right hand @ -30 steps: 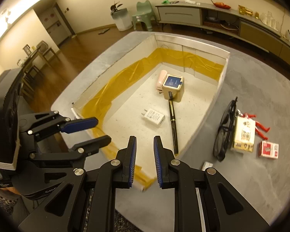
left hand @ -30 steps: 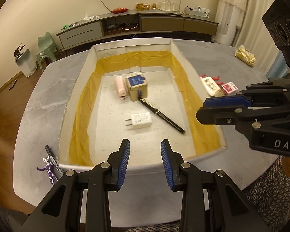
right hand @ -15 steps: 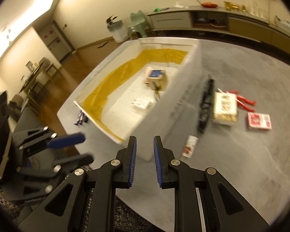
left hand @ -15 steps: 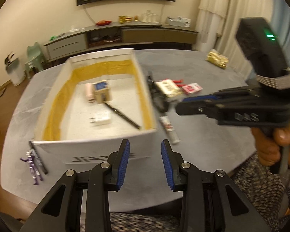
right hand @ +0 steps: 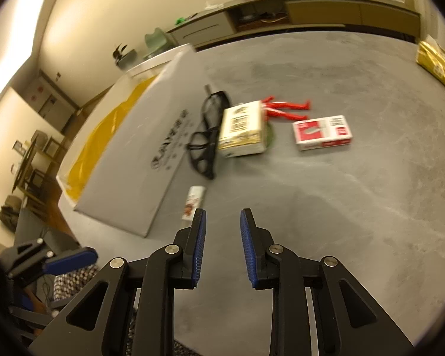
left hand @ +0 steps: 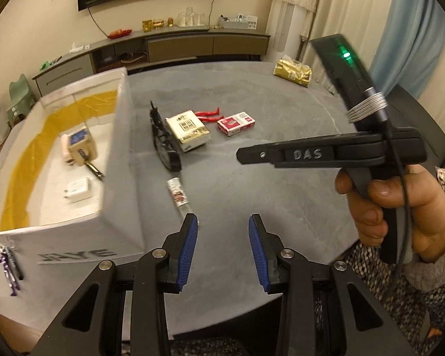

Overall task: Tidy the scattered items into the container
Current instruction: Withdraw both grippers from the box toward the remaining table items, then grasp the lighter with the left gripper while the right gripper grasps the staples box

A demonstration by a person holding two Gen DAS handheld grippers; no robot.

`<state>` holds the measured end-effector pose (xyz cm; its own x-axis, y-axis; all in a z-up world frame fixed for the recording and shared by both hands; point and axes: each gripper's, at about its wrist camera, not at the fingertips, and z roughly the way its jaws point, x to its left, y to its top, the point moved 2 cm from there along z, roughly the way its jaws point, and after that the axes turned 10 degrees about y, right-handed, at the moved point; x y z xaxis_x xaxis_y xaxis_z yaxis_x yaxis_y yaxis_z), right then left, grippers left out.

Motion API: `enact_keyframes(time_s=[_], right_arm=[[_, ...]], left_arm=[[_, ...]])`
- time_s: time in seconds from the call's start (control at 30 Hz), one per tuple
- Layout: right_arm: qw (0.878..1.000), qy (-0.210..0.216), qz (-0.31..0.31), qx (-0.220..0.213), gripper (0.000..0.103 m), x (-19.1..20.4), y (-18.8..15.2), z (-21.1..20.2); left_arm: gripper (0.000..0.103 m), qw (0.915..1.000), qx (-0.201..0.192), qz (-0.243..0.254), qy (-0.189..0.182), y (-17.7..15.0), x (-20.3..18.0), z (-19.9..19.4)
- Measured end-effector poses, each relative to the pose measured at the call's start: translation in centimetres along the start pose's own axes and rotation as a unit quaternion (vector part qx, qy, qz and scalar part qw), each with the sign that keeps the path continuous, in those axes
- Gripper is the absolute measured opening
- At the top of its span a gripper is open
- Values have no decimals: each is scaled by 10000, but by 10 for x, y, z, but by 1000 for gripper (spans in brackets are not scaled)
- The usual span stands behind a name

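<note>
Both claws are empty right now. The left gripper (left hand: 222,247) has its jaws apart over bare table near the front edge, and the right gripper (right hand: 222,246) is also parted, a bit narrower, gripping nothing. A hand (left hand: 400,207) holds the right one's handle out to the side in the left view.

Closest thing to both claws is a small tube (left hand: 178,194) lying on the table (left hand: 281,178) just beside the box's right wall. Past it, a pair of black glasses (right hand: 206,139) sits right against a cream carton (right hand: 243,129), with some red bits (right hand: 284,109) poking out behind the carton and a red-and-white pack (right hand: 322,132) near it. A gold packet (left hand: 293,71) is way off at the far right edge. On the other side of the box, by the front left edge, a purple thing and a dark stick (left hand: 10,264) are still out too; hard to tell what they are.

Inside the box (left hand: 121,154): a small blue-topped carton (left hand: 81,145), a pinkish item behind it, a pen (left hand: 95,170) and a white charger (left hand: 78,190).

So it looks under halfway: four things in, roughly seven or eight still on the table. The tube seems the likely next grab.
</note>
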<state>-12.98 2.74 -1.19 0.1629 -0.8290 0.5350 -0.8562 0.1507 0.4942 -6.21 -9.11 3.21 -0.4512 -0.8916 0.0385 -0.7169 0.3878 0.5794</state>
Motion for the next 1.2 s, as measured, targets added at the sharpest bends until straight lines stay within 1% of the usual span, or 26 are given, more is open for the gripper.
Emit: enact_keyframes(time_s=[0.07,0.1,0.13,0.23,0.37,0.47,0.53,0.57,0.6,0.63,0.67,0.7,0.73,0.77,0.8,0.83,0.87,0.9,0.93,0.97,1.07,1.1,1.17,1.2], right_arm=[[10000,11,62,-59,30,-12,5,-1],[9999,8,88,-95,34,-17,9,-1],[9998,-25,125,-152,37,-25,15,-2],[9989,-197,281,-305,43,-47,30,-2],[9960,-455,640,-422,46,-84,50,6],[9935,-610,894,-358,47,-107,59,17],[9937,-649,876,-251,47,-116,65,27],[9944,-644,825,-149,47,-119,68,34],[9952,-622,755,-69,47,-122,70,39],[9962,-590,633,24,47,-123,73,45],[9973,-626,387,46,47,-122,76,48],[9969,-757,212,54,47,-124,77,49],[9959,-890,158,47,48,-127,79,47],[9952,-957,213,8,49,-130,80,44],[9951,-965,221,-34,49,-131,81,41],[9956,-929,121,-83,52,-129,81,40],[9957,-914,-119,-111,55,-122,82,40],[9951,-947,-272,-109,60,-118,82,41],[9937,-1017,-453,-93,64,-112,81,43],[9921,-1083,-636,-77,64,-106,82,46],[9875,-1224,-994,-47,65,-94,86,58],[9851,-1270,-1157,-1,66,-90,86,64],[9793,-1422,-1434,137,68,-84,84,76],[9743,-1559,-1621,109,69,-81,84,79]], left_arm=[[38,10000,81,-40,33,4,-3,15],[38,9999,108,-50,80,6,-5,23],[39,9998,138,-67,140,9,-6,31],[41,9992,226,-177,280,13,-6,53],[43,9972,404,-446,439,14,3,82],[44,9950,554,-686,458,11,12,101],[45,9938,639,-780,462,8,15,112],[50,9940,546,-791,523,8,15,114],[53,9939,465,-807,583,9,16,116],[54,9935,470,-862,576,9,18,119],[54,9928,485,-958,524,9,20,123],[54,9928,473,-1032,381,10,20,125],[54,9933,465,-1033,226,10,18,127],[54,9941,425,-983,149,10,15,127],[54,9949,373,-921,156,11,13,125],[54,9952,321,-911,181,11,12,123],[54,9951,249,-943,187,11,13,120],[55,9946,155,-1010,171,10,16,117],[59,9940,93,-1073,174,9,19,115],[64,9934,54,-1129,191,7,21,114],[64,9924,173,-1195,249,1,23,123],[65,9931,102,-1121,319,2,20,122],[65,9943,96,-1004,359,4,15,123],[64,9946,92,-967,372,6,13,124]])
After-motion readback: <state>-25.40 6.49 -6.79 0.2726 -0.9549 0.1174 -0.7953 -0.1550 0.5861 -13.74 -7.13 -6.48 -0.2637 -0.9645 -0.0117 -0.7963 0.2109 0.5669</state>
